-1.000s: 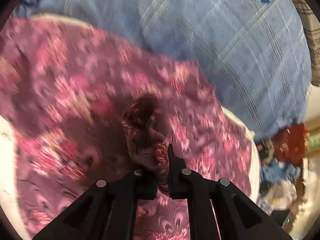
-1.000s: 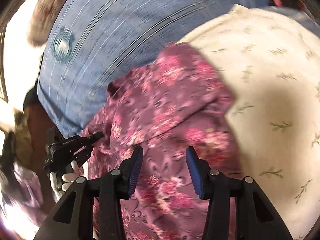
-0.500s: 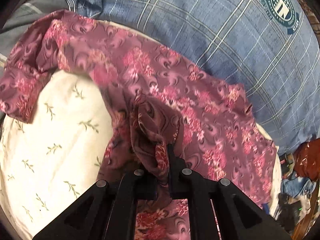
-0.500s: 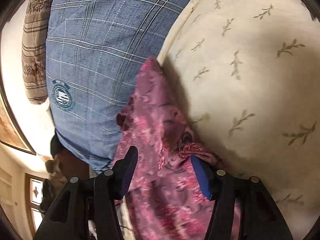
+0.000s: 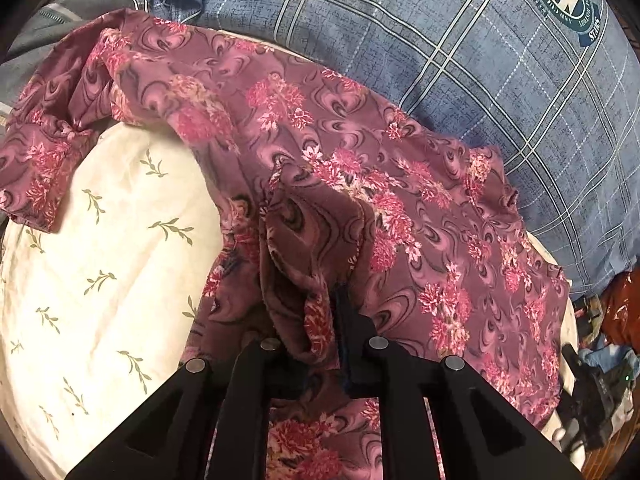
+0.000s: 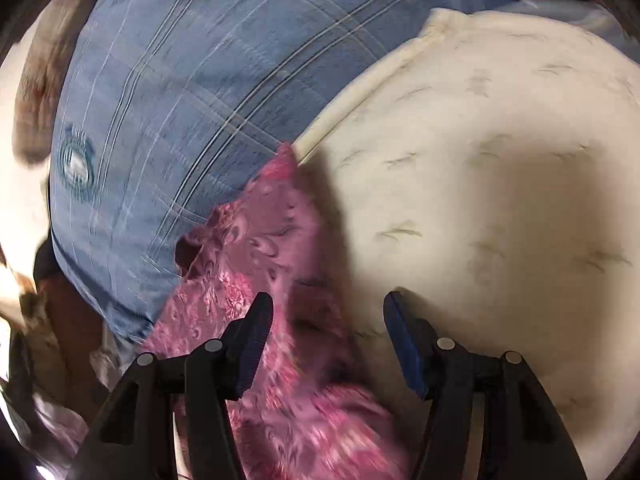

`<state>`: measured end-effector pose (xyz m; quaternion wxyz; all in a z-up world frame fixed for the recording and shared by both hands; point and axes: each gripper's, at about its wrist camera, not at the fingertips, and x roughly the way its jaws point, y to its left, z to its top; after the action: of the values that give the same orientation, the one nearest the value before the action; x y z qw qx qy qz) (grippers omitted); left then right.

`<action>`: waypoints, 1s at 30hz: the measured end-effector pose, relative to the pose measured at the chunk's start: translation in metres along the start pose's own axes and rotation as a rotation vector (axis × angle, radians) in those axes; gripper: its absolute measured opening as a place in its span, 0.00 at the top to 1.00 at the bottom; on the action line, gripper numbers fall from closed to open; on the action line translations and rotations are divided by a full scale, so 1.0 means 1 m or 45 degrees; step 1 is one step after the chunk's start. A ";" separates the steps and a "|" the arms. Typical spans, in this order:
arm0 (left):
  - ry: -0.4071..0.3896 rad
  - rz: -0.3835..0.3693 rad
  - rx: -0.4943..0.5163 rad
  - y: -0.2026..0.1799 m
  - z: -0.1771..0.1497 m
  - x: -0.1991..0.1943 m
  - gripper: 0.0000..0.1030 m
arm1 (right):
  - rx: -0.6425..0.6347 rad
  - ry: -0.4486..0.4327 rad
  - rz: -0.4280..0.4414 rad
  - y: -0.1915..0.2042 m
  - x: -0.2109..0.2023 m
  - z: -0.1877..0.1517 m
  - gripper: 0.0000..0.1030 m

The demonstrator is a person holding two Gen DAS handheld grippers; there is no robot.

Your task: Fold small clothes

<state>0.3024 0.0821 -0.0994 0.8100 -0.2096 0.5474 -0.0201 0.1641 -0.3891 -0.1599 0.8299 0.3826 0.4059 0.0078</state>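
Note:
A maroon garment with pink flowers (image 5: 360,184) lies spread over a cream leaf-print pillow (image 5: 100,264). My left gripper (image 5: 320,320) is shut on a bunched fold of this garment and holds it up; the left finger is hidden by cloth. In the right wrist view, the garment (image 6: 256,264) lies along the pillow's left side (image 6: 500,200). My right gripper (image 6: 328,316) is open, just above the garment's edge and the pillow, holding nothing. That view is blurred by motion.
A blue plaid pillow with a round emblem (image 5: 500,60) lies behind the cream pillow and shows in the right wrist view too (image 6: 180,100). A grey cloth (image 5: 60,20) is at the far left. Cluttered items (image 5: 608,340) lie at the right.
My left gripper has kept its hold on the fold while the garment settled over the pillow. My right gripper let go of the garment's edge, opened wider and drew back.

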 end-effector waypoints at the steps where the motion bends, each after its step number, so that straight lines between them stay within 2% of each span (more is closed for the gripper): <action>1: -0.003 -0.016 0.004 -0.002 -0.001 -0.002 0.85 | -0.060 0.030 0.020 0.009 0.003 0.001 0.94; 4: -0.024 -0.017 0.037 -0.005 -0.003 -0.005 0.60 | -0.176 -0.050 -0.092 0.021 -0.005 0.004 0.96; 5: -0.028 -0.002 0.048 -0.006 -0.004 -0.002 0.57 | -0.201 -0.075 -0.168 0.018 -0.004 0.004 0.96; 7: -0.024 0.026 0.090 -0.008 -0.008 0.008 0.56 | -0.213 -0.036 -0.301 0.006 0.008 0.002 0.96; 9: -0.031 0.048 0.150 -0.012 -0.011 0.004 0.56 | -0.190 -0.039 -0.273 0.000 0.003 0.000 0.95; 10: -0.006 0.032 0.169 -0.011 -0.014 -0.003 0.56 | -0.172 -0.040 -0.285 0.002 -0.006 0.000 0.87; 11: 0.001 0.010 0.165 -0.008 -0.015 -0.007 0.56 | -0.160 -0.061 -0.281 0.004 -0.013 0.000 0.87; 14: -0.029 -0.090 0.043 0.016 -0.021 -0.038 0.55 | -0.193 -0.144 -0.170 0.022 -0.043 -0.004 0.86; 16: -0.040 -0.151 -0.057 0.028 -0.021 -0.049 0.55 | -0.282 -0.147 -0.087 0.051 -0.049 -0.010 0.85; 18: -0.049 -0.198 -0.103 0.027 -0.017 -0.052 0.55 | -0.352 -0.107 -0.029 0.080 -0.041 -0.017 0.79; 21: -0.035 -0.105 -0.039 0.012 -0.014 -0.039 0.51 | -0.408 -0.005 0.019 0.116 -0.009 -0.032 0.76; 23: 0.039 -0.008 0.020 0.001 -0.016 -0.011 0.52 | -0.411 0.084 0.000 0.126 0.020 -0.046 0.76; 24: 0.066 0.011 0.031 0.000 -0.017 -0.002 0.52 | -0.414 0.144 -0.036 0.126 0.035 -0.054 0.74; 26: 0.022 0.025 0.086 -0.004 -0.019 -0.007 0.52 | -0.422 0.270 -0.168 0.123 0.067 -0.069 0.72; 27: 0.048 -0.022 0.088 0.000 -0.019 -0.015 0.52 | -0.456 0.166 -0.154 0.124 0.063 -0.075 0.73; 28: 0.056 -0.087 0.069 0.006 -0.018 -0.024 0.53 | -0.496 0.124 -0.153 0.127 0.061 -0.079 0.68; 29: 0.036 -0.124 0.047 0.014 -0.016 -0.036 0.52 | -0.553 0.120 -0.160 0.129 0.064 -0.085 0.66; 30: -0.004 -0.120 0.022 0.026 -0.012 -0.050 0.52 | -0.623 0.065 -0.167 0.130 0.062 -0.093 0.66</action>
<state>0.2661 0.1154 -0.0685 0.8108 -0.2280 0.5355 -0.0626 0.1806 -0.2185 -0.1530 0.8861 0.1428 0.4366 0.0615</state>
